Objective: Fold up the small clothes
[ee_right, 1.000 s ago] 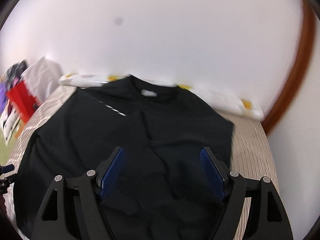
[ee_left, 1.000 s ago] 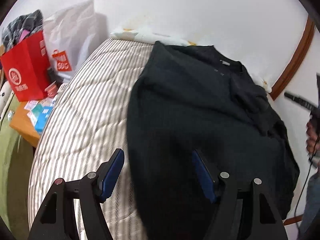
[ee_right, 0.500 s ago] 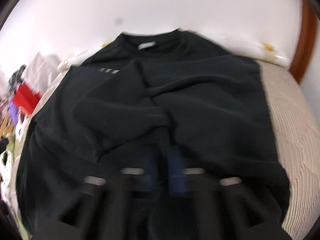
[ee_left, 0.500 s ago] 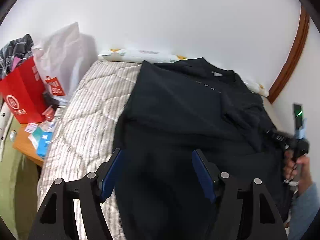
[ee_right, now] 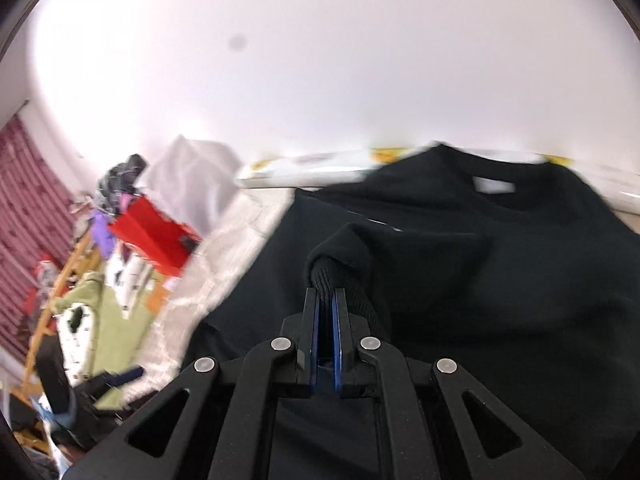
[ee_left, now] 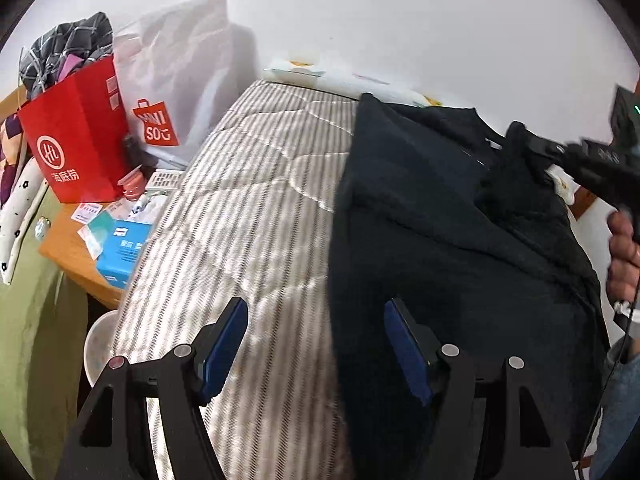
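A black long-sleeved sweater (ee_left: 440, 248) lies spread on a striped mattress (ee_left: 256, 208); it also shows in the right wrist view (ee_right: 500, 280). My right gripper (ee_right: 325, 300) is shut on the ribbed cuff (ee_right: 332, 276) of a sleeve and holds it lifted over the sweater's body. In the left wrist view the right gripper (ee_left: 532, 148) shows at the far right with the sleeve hanging from it. My left gripper (ee_left: 316, 332) is open and empty, over the sweater's left edge near the hem.
A red paper bag (ee_left: 76, 136) and a white plastic bag (ee_left: 180, 80) stand on a wooden side table (ee_left: 64, 248) left of the bed, with boxes and small items. A white pillow (ee_left: 340, 80) lies along the wall. A white bowl (ee_left: 100, 344) sits lower left.
My right gripper has shut on the sleeve cuff and lifted it up over the sweater. My left gripper has stayed open and shifted left, toward the sweater's left edge.
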{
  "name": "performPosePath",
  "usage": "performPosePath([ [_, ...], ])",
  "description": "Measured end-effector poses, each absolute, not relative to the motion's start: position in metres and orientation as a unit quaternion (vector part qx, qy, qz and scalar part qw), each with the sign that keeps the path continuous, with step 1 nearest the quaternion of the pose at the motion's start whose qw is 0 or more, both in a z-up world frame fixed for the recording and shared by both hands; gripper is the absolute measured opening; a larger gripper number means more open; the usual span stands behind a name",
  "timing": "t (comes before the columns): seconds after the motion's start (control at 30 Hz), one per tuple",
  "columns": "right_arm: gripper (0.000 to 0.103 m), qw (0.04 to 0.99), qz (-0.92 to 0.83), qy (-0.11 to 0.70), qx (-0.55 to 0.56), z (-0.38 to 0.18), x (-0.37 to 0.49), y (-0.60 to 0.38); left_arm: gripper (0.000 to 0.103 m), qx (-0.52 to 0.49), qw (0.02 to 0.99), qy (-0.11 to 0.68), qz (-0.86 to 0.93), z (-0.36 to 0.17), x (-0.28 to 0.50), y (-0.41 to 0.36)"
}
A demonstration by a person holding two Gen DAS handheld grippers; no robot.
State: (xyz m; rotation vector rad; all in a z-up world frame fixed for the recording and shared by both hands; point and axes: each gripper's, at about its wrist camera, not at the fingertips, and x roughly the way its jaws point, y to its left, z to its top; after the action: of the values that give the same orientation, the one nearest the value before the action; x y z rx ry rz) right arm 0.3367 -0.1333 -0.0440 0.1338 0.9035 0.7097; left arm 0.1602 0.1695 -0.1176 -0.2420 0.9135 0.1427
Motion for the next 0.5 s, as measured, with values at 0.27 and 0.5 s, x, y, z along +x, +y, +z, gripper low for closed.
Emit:
performPosePath([
  [0.27,0.047,0.84,0.36,0.398,0.083,-0.04,0.347,-0.117,0.068,-0.104,0.895,0.431,0.039,-0.105,0.188,0.155],
  [0.5,0.048,0.884,0.274,0.375,0.042,-0.042,0.319,-0.226,0.069,-0.096,0.903,0.419,-0.022,-0.09,0.235,0.107],
])
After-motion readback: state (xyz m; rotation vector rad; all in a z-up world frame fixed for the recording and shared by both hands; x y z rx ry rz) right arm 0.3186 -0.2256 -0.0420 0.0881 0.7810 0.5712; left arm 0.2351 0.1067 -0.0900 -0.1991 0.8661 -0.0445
